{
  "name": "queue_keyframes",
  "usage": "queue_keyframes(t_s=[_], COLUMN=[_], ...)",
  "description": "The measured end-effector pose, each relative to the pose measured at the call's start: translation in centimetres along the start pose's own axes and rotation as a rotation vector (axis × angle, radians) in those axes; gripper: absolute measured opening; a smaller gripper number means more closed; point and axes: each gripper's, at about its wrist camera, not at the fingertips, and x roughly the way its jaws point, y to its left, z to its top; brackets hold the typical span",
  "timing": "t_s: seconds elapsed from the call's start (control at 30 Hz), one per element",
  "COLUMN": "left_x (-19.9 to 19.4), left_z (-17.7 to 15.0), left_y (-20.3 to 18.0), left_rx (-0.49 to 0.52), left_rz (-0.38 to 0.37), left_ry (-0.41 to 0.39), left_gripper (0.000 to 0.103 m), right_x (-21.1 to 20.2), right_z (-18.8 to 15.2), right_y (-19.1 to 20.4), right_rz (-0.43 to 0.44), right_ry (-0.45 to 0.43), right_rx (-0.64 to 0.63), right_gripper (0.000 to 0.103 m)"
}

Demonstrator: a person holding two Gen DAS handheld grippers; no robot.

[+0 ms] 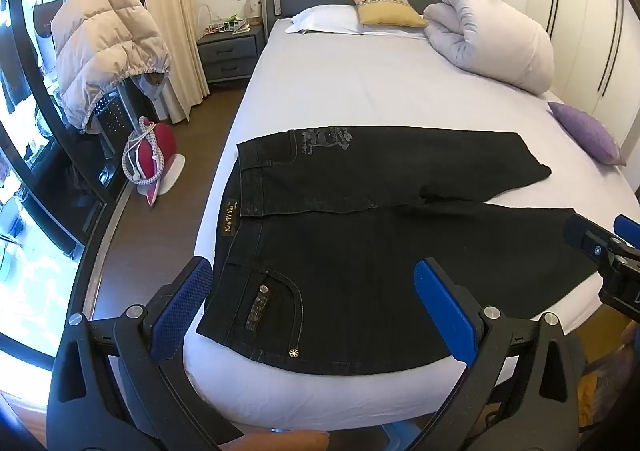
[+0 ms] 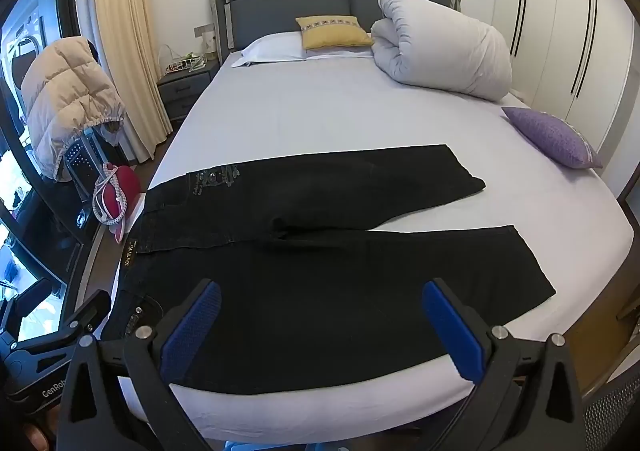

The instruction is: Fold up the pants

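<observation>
Hand-held gripper, left (image 1: 316, 307): jaws spread wide, holding nothing, poised above the waistband end of the black jeans (image 1: 360, 251), framing the back pocket (image 1: 268, 303). This placement suits a grasp at the near waist corner, a natural starting point for laying one leg over the other. Moving right, the jeans lie flat across the foot of the bed (image 1: 360, 91), waistband toward the left edge, both legs running rightward in a shallow V; the far leg (image 2: 360, 183) and near leg (image 2: 400, 271) part just past the crotch. The waist corner reaches the mattress's left edge, leaving little slack on that side. The near hem side lies close to the front edge. Beyond the jeans the sheet is bare, giving ample room for a fold away from the holder. Farther right, the right hand-held gripper (image 2: 320, 327) is equally wide open and empty, hovering over the near leg. A purple cushion (image 2: 552, 135) and rolled duvet (image 2: 440, 51) sit well apart from the working area.
</observation>
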Motion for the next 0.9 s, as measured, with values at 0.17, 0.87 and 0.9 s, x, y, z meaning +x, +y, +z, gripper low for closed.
queue_keyframes(t_s=[0.17,0.87,0.9], left_x=[0.01,0.07,0.05], left_z=[0.10,0.17,0.23], left_y=[0.03,0.23,0.24], left_rx=[0.000,0.000,0.001], left_rz=[-0.001,0.000,0.001], left_ry=[0.001,0.007,0.008], left_gripper=[0.103,0.103,0.103], right_x=[0.25,0.34,0.34], right_z=[-0.42,-0.67,-0.68], right_y=[-0.36,0.19,0.21], right_rz=[0.000,-0.009,-0.009], right_ry=[0.002,0.012,0.012], right_rx=[-0.002,-0.012,-0.012], right_gripper=[0.103,0.103,0.103])
